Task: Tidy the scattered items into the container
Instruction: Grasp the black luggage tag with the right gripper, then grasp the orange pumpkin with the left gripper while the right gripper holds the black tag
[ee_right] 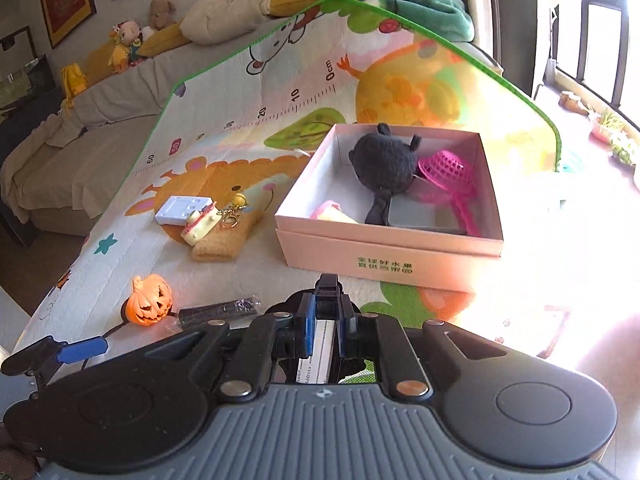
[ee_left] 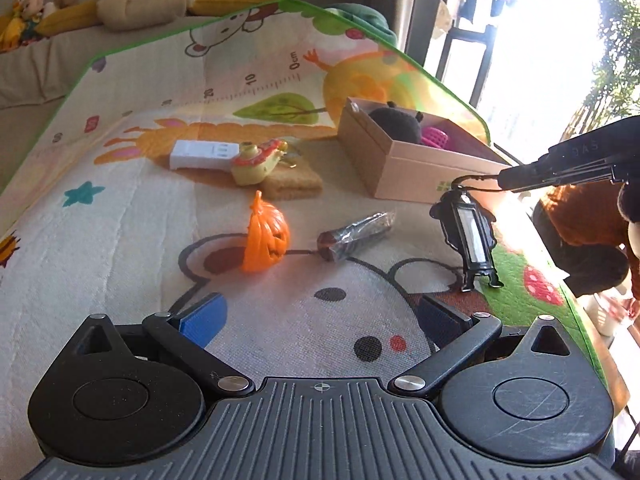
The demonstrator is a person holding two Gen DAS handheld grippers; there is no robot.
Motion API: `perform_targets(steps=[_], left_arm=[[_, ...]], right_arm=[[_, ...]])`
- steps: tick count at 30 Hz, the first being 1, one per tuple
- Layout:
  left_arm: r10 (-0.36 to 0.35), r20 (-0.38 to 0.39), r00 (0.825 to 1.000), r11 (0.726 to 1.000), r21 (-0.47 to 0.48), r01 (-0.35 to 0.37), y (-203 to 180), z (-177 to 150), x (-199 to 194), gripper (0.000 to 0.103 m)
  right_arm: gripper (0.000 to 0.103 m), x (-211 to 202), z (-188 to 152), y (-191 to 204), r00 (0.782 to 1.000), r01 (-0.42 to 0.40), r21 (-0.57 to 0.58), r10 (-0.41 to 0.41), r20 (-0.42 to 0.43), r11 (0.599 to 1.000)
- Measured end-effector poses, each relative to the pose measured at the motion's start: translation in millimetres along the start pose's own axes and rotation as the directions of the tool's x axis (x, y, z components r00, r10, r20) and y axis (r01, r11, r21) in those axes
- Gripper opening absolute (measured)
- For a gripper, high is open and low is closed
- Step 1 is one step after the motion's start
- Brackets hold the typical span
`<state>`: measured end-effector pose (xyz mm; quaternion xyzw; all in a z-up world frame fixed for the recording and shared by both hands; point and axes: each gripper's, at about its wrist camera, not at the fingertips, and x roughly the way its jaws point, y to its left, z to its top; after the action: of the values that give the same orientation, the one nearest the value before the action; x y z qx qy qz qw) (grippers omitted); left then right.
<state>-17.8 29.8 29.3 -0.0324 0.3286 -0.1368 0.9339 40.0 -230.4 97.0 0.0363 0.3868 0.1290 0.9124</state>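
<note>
A pink cardboard box (ee_right: 384,254) stands on the play mat and holds a black plush (ee_right: 386,162), a pink strainer (ee_right: 446,172) and a grey tray (ee_right: 420,212). My right gripper (ee_right: 325,312) is shut on the wire handle of a small black lantern (ee_left: 468,232), which hangs above the mat in front of the box (ee_left: 416,168). My left gripper (ee_left: 320,320) is open and empty above the mat. An orange pumpkin (ee_left: 267,236), a dark wrapped stick (ee_left: 356,234), a white pack (ee_left: 202,154), a yellow toy (ee_left: 256,162) and a biscuit (ee_left: 294,184) lie loose.
The mat (ee_right: 248,92) lies on a raised surface with a green edge. A sofa (ee_right: 100,120) with plush toys stands behind it. A window and a person in brown (ee_left: 584,236) are at the right. The left gripper's blue pad (ee_right: 80,350) shows in the right wrist view.
</note>
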Motion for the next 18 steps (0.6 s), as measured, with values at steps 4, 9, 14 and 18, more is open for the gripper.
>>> perform_targets(steps=[4,9,14,18], left_arm=[[0.038,-0.012,0.999,0.999,-0.010,-0.038,1.9,1.3,2.7,0.103],[0.081,-0.023,0.996,0.996,-0.027,-0.082,4.8,8.4,11.8,0.103],[0.111,0.007,0.994,0.992,-0.057,-0.111,7.9,17.4,19.7,0.103],[0.162,0.026,0.986,0.986,-0.046,-0.161,12.4,30.0,30.8,0.103]], right_arm=[[0.011,15.5,-25.7,-2.4,1.000,-0.007,0.005,0.007,-0.023,1.000],[0.017,20.3,-52.9,4.1,0.998,0.050,-0.060,-0.047,0.039,0.997],[0.054,15.6,-65.7,-2.9,0.990,0.051,-0.006,-0.050,0.132,0.999],[0.062,19.3,-75.7,-5.1,0.980,0.077,0.007,-0.077,0.184,0.997]])
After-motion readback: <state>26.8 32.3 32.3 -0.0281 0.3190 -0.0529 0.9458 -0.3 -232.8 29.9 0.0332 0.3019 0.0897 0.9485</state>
